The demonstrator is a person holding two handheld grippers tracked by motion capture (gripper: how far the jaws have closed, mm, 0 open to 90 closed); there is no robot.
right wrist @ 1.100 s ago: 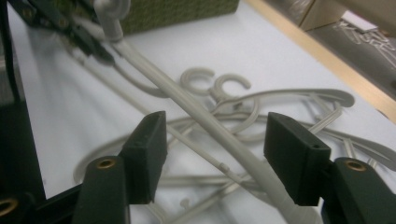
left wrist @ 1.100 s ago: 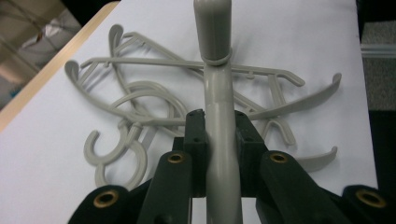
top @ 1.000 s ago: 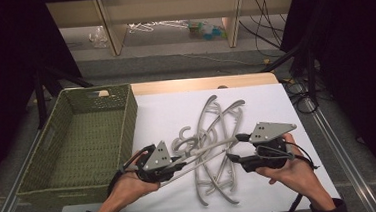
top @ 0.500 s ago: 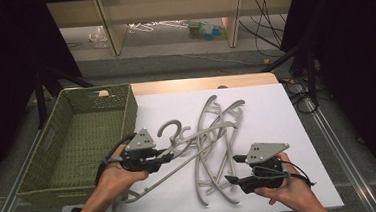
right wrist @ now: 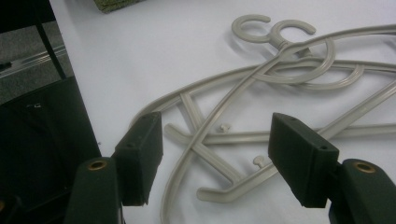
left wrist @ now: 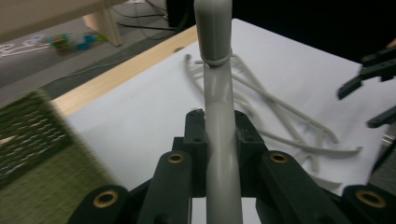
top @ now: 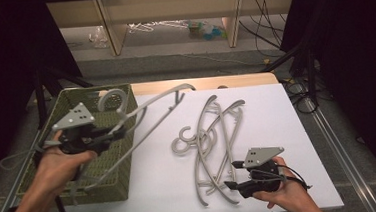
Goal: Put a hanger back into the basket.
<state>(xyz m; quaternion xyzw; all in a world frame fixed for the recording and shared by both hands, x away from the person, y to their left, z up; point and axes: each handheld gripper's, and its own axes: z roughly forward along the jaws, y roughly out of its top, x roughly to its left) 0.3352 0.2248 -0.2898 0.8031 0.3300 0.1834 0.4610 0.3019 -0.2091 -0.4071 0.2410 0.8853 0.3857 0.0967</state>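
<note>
My left gripper (top: 115, 134) is shut on a grey plastic hanger (top: 156, 97) and holds it in the air, tilted, over the right edge of the green basket (top: 51, 115). In the left gripper view the hanger's bar (left wrist: 219, 93) runs straight up between the pinched jaws of that gripper (left wrist: 219, 123). Several more grey hangers (top: 214, 144) lie tangled on the white table top (top: 287, 124). My right gripper (top: 232, 174) stands open near the table's front edge, beside the pile's near ends. In the right gripper view the same gripper (right wrist: 215, 149) hovers just above the hangers (right wrist: 280, 70), touching none.
The woven green basket (left wrist: 28, 135) stands at the table's left. A wooden strip (top: 209, 83) borders the far edge of the white top. Shelving with small clutter (top: 205, 29) stands on the floor beyond. Cables (top: 300, 88) run along the right side.
My left gripper has carried one hanger up and to the left, from the pile to above the basket. The right hand has drawn back a little toward the front edge and sunk.
</note>
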